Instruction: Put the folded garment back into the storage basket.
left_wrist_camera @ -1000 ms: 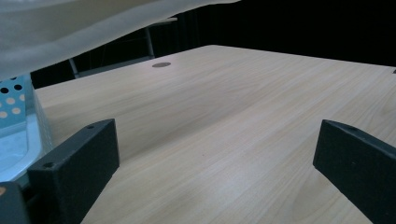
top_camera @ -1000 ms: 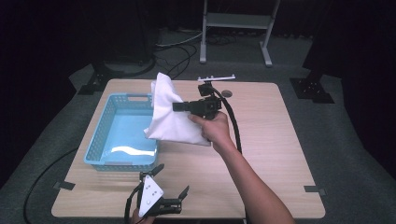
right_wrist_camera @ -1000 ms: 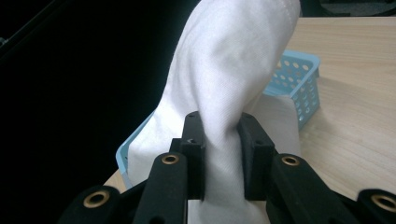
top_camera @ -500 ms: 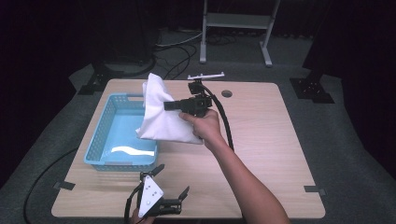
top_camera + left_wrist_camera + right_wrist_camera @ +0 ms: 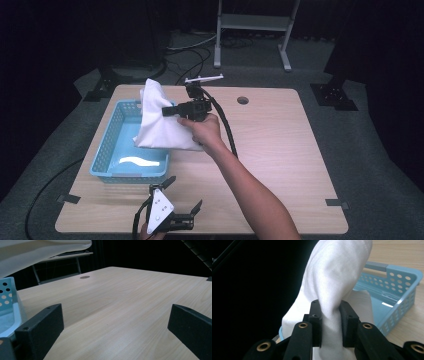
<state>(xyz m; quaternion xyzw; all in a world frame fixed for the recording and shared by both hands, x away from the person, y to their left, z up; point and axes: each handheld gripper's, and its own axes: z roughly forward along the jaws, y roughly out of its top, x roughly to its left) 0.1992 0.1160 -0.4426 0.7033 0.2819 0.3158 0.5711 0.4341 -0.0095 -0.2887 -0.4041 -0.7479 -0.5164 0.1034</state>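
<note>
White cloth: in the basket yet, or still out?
Mostly out. The right gripper is shut on the cloth, holding it up over the basket; the lower edge hangs near the rim, contact unclear.

Right gripper (image 5: 167,111), clamped on the white cloth (image 5: 159,120), has carried it leftward from the table's middle to over the blue basket's (image 5: 107,155) right edge.

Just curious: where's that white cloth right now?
In the high view, the white cloth hangs pinched in the right gripper, over the right edge of the blue basket.
</note>
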